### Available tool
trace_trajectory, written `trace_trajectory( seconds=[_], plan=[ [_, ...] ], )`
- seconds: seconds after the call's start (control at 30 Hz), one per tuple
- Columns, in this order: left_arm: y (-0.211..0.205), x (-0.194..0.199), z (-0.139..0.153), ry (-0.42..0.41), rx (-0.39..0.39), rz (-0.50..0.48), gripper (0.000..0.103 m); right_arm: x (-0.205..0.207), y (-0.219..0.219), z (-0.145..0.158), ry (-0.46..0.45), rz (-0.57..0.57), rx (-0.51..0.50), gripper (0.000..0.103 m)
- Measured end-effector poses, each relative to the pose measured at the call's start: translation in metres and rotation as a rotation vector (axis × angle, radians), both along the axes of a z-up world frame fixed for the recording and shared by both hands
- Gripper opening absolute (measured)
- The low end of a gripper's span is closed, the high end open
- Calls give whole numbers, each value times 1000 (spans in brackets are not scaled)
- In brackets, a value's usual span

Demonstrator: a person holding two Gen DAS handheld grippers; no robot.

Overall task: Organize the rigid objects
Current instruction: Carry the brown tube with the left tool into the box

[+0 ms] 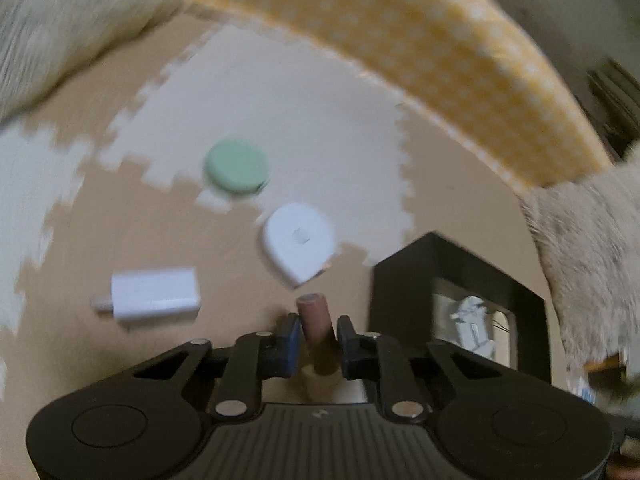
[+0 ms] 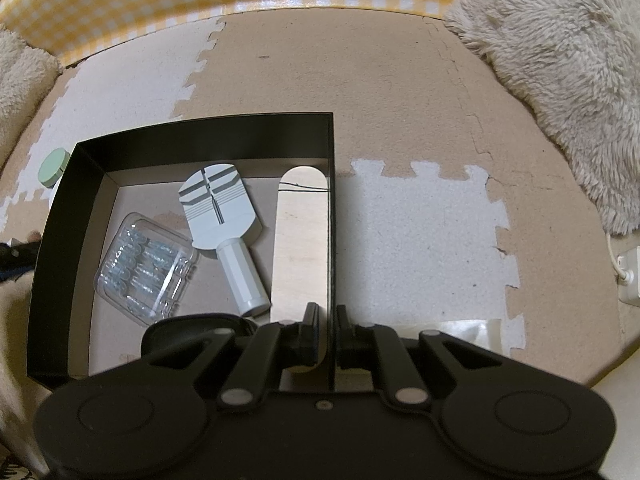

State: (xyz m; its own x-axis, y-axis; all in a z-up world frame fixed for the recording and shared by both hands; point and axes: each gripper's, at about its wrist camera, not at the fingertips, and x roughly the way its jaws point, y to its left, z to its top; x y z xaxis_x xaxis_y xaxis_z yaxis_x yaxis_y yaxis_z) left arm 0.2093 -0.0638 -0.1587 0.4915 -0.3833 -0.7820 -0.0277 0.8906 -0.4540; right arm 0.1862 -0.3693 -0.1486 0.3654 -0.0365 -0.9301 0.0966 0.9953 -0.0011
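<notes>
The left wrist view is smeared by motion blur. The left tongs (image 1: 318, 334) are clamped on a reddish-brown cylinder (image 1: 316, 334), which stands up between the two fingers above the floor mat (image 1: 160, 232) of tan and white puzzle tiles. On the mat ahead lie a white charger plug (image 1: 154, 294), a white teardrop-shaped case (image 1: 298, 240) and a round green lid (image 1: 236, 170), all apart from one another. To the right sits the black box (image 1: 400, 288); through its opening only a pale object inside is visible, too blurred to name. A yellow checked panel (image 1: 420, 60) arcs across the top, with fluffy beige fabric (image 1: 580, 248) at right.

The right wrist view is sharp and looks down into the same black box (image 2: 200, 136), showing what the other view cannot: a pale grey paddle-shaped tool with a round handle (image 2: 224, 220), a clear plastic case of small bluish parts (image 2: 146, 270) just beside it, and a light wooden strip with rounded ends (image 2: 300, 240) lying along the right wall. The right tongs (image 2: 328, 334) are pinched on that right wall (image 2: 331, 220), one finger inside the box and one outside. The green lid (image 2: 52, 168) peeks out past the box's left corner. A white power socket with cable (image 2: 628, 276) sits at the far right edge, near the fluffy fabric (image 2: 560, 60). No writing or brand can be read in either view.
</notes>
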Motion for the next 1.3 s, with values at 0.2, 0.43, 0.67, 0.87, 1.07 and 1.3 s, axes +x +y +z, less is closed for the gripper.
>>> trace_trajectory(
  seconds=[0.2,0.43,0.67,0.87,1.07,1.3],
  plan=[
    [-14,-10,21,-85,75,-105,16,0,0,0,0,0,-1,10],
    [-19,-18,34,-154,146,-159,16,0,1,0,0,0,-1,10],
    [-22,-36,73,-258,82,-226,17,0,0,0,0,0,-1,10],
    [-35,-59,97,-328,49,-347,16,0,2,0,1,1,-4,10],
    [-54,-62,89,-324,83,-427,16,1,3,0,2,3,-9,10],
    [-89,-31,81,-457,285,-550,16,1,4,0,4,5,-13,10]
  ],
)
